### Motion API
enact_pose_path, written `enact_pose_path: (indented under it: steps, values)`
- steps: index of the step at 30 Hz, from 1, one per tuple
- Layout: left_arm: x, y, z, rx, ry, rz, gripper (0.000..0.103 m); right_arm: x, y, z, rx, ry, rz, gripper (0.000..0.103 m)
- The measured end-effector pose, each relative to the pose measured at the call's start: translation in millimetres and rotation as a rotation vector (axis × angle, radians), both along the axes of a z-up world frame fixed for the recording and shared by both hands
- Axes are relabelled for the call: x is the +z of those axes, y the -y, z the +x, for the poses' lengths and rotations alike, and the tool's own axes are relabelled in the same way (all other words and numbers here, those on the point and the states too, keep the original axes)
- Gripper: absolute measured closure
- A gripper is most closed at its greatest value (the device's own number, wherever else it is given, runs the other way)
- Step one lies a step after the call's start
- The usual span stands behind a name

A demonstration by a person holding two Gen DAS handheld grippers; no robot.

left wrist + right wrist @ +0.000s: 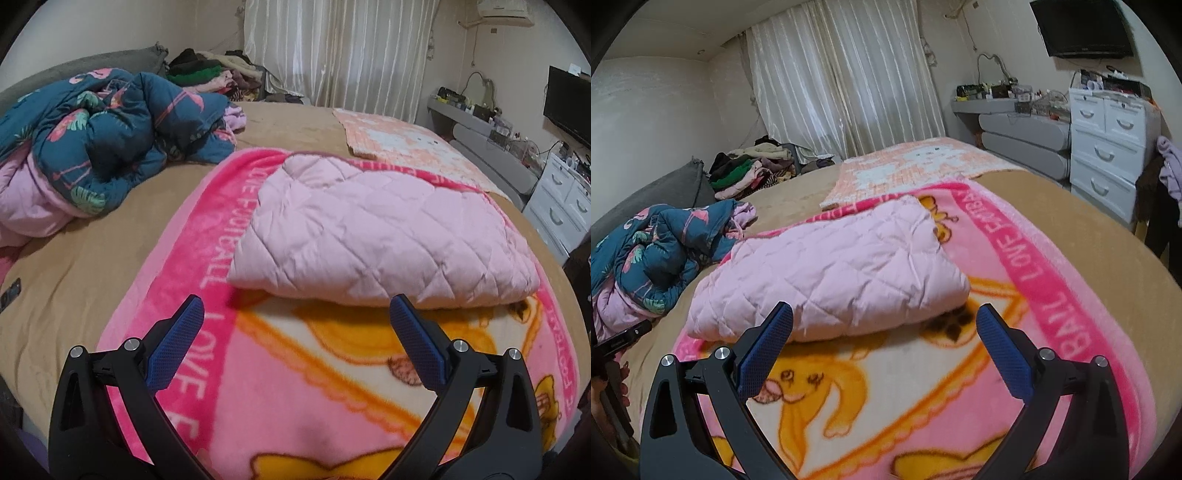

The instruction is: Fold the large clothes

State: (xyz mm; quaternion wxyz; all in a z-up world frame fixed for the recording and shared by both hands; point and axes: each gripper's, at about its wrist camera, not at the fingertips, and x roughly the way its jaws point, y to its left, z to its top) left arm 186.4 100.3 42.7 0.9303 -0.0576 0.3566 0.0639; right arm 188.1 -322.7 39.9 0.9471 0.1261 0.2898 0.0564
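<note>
Left tongs [295, 314] spread wide, blue pads [419, 349] apart and gripping nothing, hovering over the blanket [207, 314]. Right tongs [884, 317] likewise released, pads [766, 350] parted, empty.

Just ahead at 12 o'clock in both views: the quilt [373, 236], pale pink, diamond-stitched, folded into a thick pad and resting on the blanket. In the left view, long axis from 10 toward 4 o'clock, near folded edge just beyond the pad tips, rounded fold pointing to 4 o'clock. In the right view [831, 266], long axis from 8 toward 2 o'clock, bulging fold end at 3 o'clock, near edge touching the line of the left pad's tip (contact itself not clear).

Under it, the blanket [1052, 295]: bright pink border with white lettering, cream centre with orange cartoon figures, spread flat on the tan bed [81, 266].

Further out at 10 o'clock, a crumpled teal duvet [110, 129] with flamingo print and pink lining. At 12 to 1 o'clock, a peach throw [402, 144] lying flat. At 11 o'clock, a clothes pile [210, 74] by the curtains [332, 48]. At 2 o'clock, white drawers [1108, 147] and a dark screen [1082, 26] on the wall.
</note>
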Motion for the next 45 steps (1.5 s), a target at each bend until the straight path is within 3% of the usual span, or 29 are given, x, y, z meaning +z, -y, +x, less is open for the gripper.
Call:
enact_pose_path:
  steps: [10, 17, 26, 38, 45]
  values:
    - [-32.4, 1.4, 7.8, 0.021, -0.07, 0.004, 0.009, -34.8, -3.7, 8.4, -0.037, -0.076, 0.029, 0.004]
    - [-58.6, -1.8, 25.9, 0.04, -0.134, -0.059, 0.009, -72.7, 4.0, 31.1, -0.112, -0.18, 0.067, 0.004]
    - [-83.7, -18.1, 69.8, 0.088, -0.183, -0.338, 0.009, -102.6, 10.1, 82.7, -0.14, -0.275, 0.164, 0.004]
    - [-123.9, -50.9, 120.9, 0.214, -0.168, -0.705, 0.009, -133.6, 19.9, 146.3, -0.192, -0.351, 0.32, 0.004]
    - [-129.2, -45.5, 143.0, 0.233, -0.124, -0.703, 0.008, -141.2, 19.6, 165.3, -0.169, -0.324, 0.373, 0.004]
